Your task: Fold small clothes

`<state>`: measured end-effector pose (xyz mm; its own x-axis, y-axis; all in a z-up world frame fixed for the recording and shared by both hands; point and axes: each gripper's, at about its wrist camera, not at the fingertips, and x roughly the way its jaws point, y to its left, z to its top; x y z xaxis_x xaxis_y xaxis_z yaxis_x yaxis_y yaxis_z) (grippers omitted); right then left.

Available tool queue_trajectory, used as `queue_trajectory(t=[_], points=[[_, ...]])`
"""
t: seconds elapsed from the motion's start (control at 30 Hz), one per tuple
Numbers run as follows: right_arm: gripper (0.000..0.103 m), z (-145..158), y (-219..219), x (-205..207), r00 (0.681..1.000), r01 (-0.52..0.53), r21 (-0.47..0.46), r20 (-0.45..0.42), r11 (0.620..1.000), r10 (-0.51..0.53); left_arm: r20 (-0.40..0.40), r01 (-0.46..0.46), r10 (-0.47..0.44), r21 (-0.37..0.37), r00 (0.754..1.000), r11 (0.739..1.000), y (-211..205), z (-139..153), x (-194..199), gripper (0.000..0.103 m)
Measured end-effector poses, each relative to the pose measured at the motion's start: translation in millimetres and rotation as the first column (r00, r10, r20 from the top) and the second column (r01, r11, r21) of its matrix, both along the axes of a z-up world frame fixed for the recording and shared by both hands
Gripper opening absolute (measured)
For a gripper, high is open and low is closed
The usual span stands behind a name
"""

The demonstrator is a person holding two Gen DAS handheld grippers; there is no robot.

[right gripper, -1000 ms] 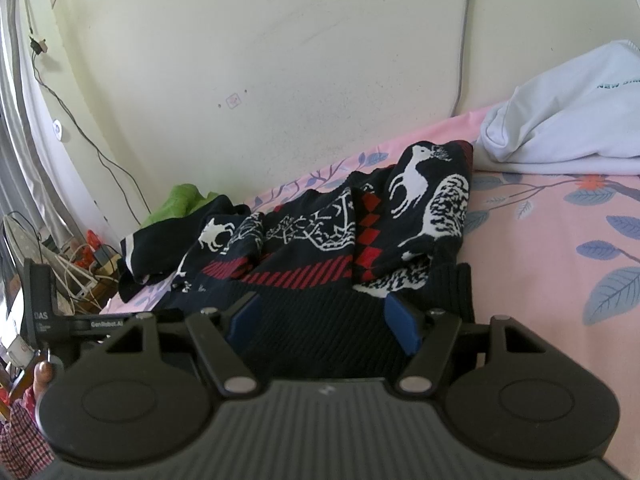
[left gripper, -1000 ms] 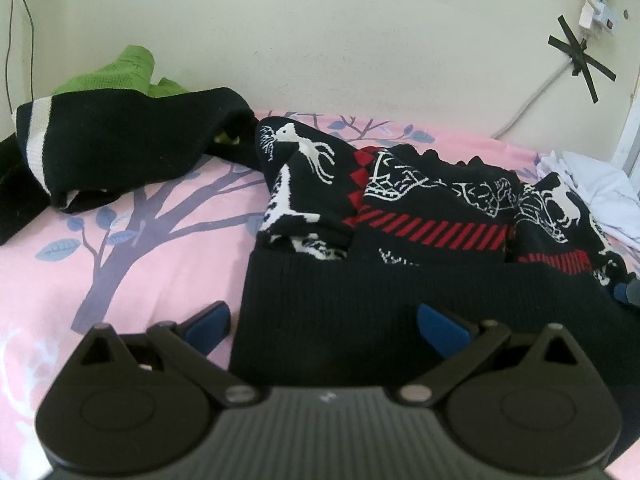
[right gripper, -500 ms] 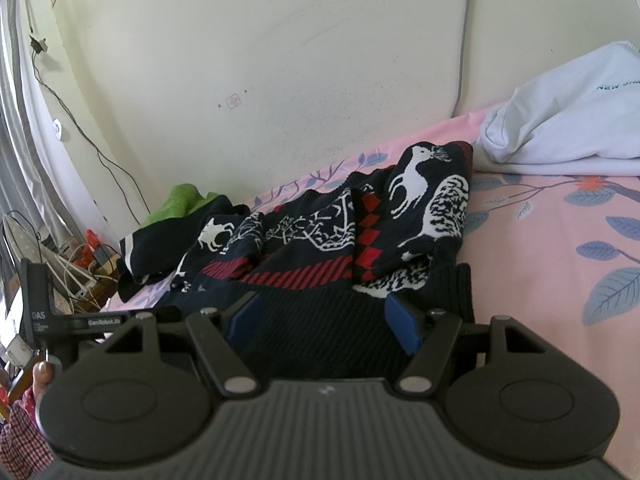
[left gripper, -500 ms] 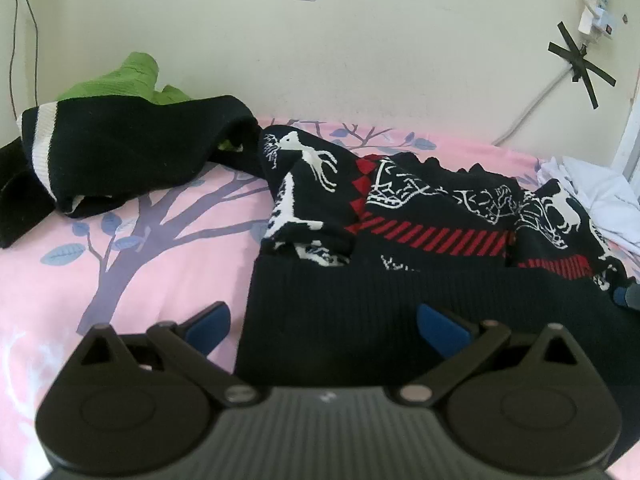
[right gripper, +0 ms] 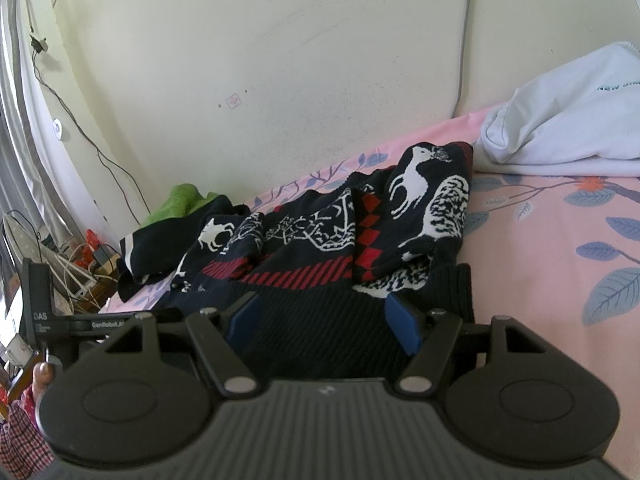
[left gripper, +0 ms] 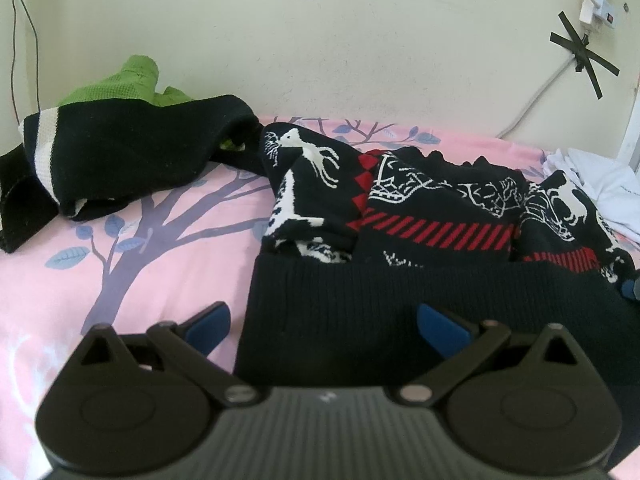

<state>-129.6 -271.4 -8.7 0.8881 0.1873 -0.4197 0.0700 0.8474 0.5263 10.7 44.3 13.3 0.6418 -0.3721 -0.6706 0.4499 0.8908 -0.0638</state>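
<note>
The black knitted sweater with white reindeer and red stripes (left gripper: pixel 432 240) lies crumpled on the pink tree-print bedsheet (left gripper: pixel 132 264) (ribbed hem nearest). Left gripper (left gripper: pixel 324 322) and right gripper (right gripper: pixel 322 320) both gape wide over the hem, holding nothing.

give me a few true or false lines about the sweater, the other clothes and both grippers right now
1. The reindeer sweater lies on the pink bedsheet. True.
2. The left hand-held gripper is clamped shut on a sleeve. False: its jaws stand wide apart at the sweater's ribbed hem, near its left corner.
3. The right hand-held gripper is open over the same hem. True.
4. The green and black garment lies on top of the reindeer sweater. False: it lies beside it, toward the wall.
5. A white garment lies on the bed past the sweater. True.
6. The sweater's pattern is blue and yellow. False: it is white and red on black.
</note>
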Motion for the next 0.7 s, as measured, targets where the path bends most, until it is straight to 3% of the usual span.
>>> queue_trajectory(t=[0.23,0.7], points=[[0.062,0.0,0.1,-0.1,1.0,0.0,0.0,0.0,1.0,0.0,0.034,0.012,-0.012,-0.008,0.999,1.0,1.5,3.0,-4.5,0.103],[0.062,-0.2,0.5,-0.6,1.0,0.001,0.0,0.001,1.0,-0.001,0.029,0.03,-0.031,0.014,0.999,0.999,-1.8,2.3,-5.5,0.103]])
